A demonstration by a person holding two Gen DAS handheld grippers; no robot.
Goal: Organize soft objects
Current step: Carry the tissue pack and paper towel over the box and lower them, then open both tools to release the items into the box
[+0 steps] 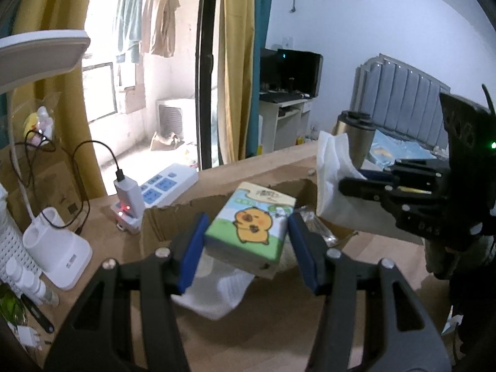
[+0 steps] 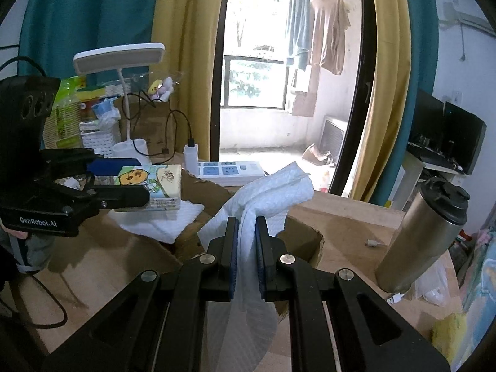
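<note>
My left gripper is shut on a tissue pack printed with a yellow cartoon animal, held above an open cardboard box. The pack and the left gripper also show at the left of the right wrist view. My right gripper is shut on a white paper towel and holds it over the box's right part. The towel and the right gripper show at the right of the left wrist view. A folded white cloth lies below the pack.
A white power strip with a charger plugged in sits behind the box. A white desk lamp stands at left beside a white basket. A steel travel mug stands on the wooden desk to the right.
</note>
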